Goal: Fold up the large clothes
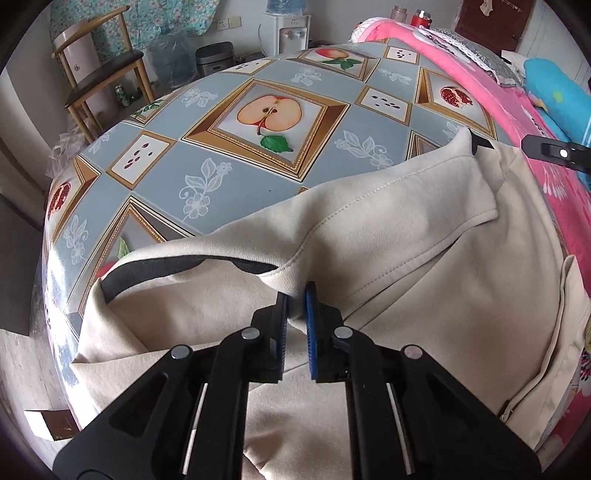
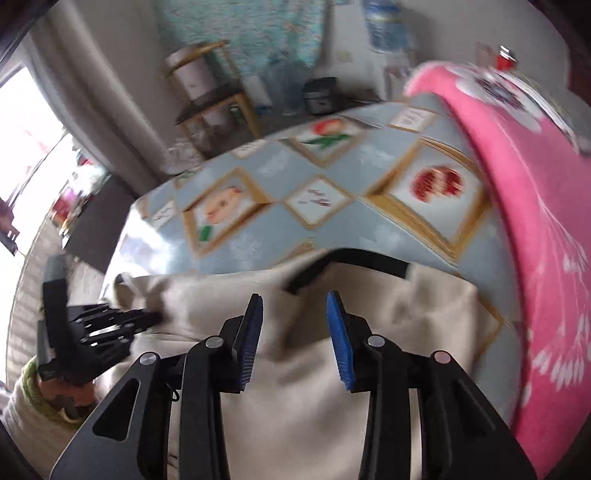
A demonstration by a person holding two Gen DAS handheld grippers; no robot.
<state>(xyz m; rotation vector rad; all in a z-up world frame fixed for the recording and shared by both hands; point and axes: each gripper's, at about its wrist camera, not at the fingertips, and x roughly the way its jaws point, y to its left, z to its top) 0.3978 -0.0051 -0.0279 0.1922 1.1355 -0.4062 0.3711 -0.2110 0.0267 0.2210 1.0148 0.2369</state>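
The cream garment (image 1: 406, 280) lay spread on the fruit-print tablecloth (image 1: 229, 177), beside a pink blanket (image 1: 524, 122). The left gripper (image 1: 296, 306) pinched a ridge of its cloth between nearly closed jaws. The right gripper (image 2: 294, 314) hung above the fabric, jaws parted, holding nothing.

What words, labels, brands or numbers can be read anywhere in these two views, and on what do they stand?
None can be read with confidence.
Pink blanket: white markings, too distorted in the left view and too blurred in the right view to read.
Green can under the chair: too small to read.
White container on the chair: a small dark mark, not legible.
Water dispenser: no legible label.
Tablecloth: fruit and seed pictures only, no text.
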